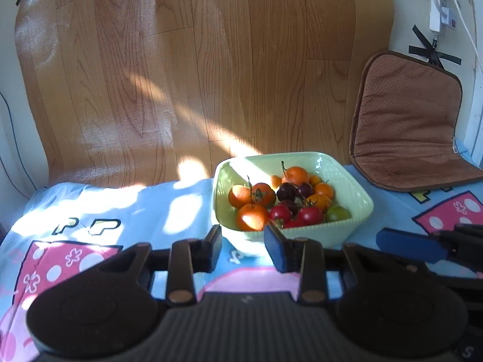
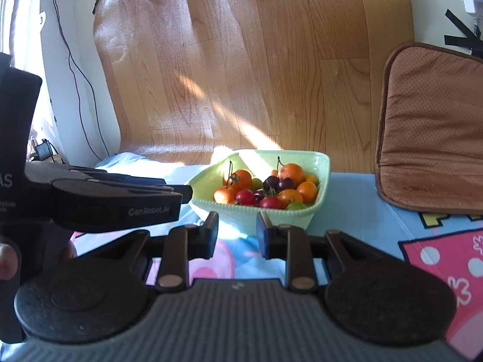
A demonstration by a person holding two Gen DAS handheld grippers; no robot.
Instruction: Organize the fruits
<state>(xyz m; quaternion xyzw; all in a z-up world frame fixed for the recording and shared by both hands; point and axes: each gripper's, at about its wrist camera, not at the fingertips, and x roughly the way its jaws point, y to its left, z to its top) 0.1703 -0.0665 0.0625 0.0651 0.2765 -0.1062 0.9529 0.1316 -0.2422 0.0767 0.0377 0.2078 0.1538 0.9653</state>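
Mostly orange fruits, green bowl

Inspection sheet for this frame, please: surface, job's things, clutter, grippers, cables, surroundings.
Surface: blue cartoon-print cloth, sunlit patches.
Job's things: green bowl holding oranges, red tomatoes, dark cherries, one green fruit.
Clutter: brown cushion right of the bowl.
Grippers: left gripper and right gripper, jaws slightly open, nothing between them, short of the bowl.
Cables: thin dark wire down the left wall; power strip at the right.
Surroundings: wood-pattern flooring.
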